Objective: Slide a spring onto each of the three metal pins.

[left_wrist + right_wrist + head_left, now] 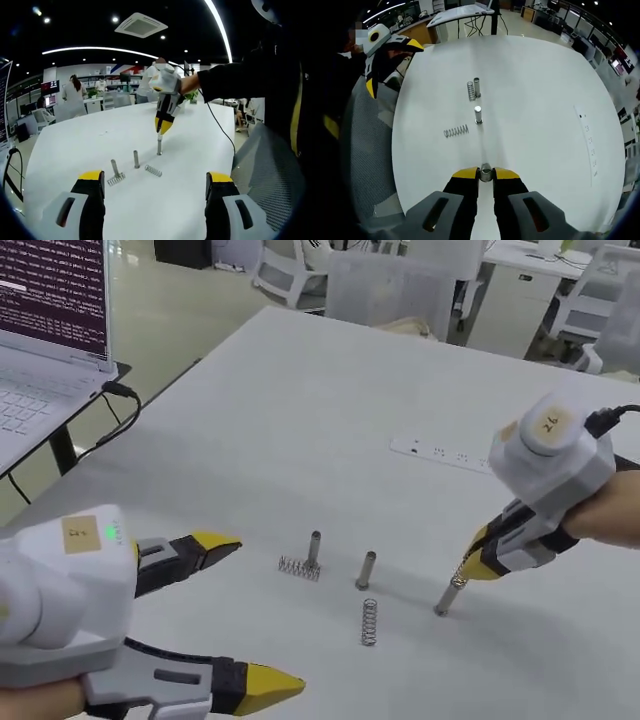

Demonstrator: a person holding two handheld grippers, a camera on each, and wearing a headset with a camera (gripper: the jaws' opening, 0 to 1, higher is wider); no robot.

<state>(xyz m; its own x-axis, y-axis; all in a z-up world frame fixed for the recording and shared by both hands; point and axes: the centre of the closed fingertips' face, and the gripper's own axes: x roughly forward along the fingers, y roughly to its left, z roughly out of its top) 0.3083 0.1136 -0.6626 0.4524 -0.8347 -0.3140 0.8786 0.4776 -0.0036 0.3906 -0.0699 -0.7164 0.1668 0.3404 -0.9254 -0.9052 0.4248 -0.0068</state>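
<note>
On smooth white table (300, 420): right gripper (478, 565) pinches curly wire spring (461, 574) atop shiny round right pin (446, 598). One loose spring (369, 622) lies 6 o'clock of middle pin (366, 570), other loose spring (299, 567) 8 o'clock of left pin (314, 548). Left gripper (262, 612) wide apart, empty.

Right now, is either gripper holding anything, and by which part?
The right gripper pinches a spring across its coils between its jaw tips, over the pin nearest it. The left gripper is open and empty.

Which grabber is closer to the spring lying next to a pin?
Left. The left gripper is open just beside that spring; the right gripper is farther away, shut on another spring at the end pin.
</note>
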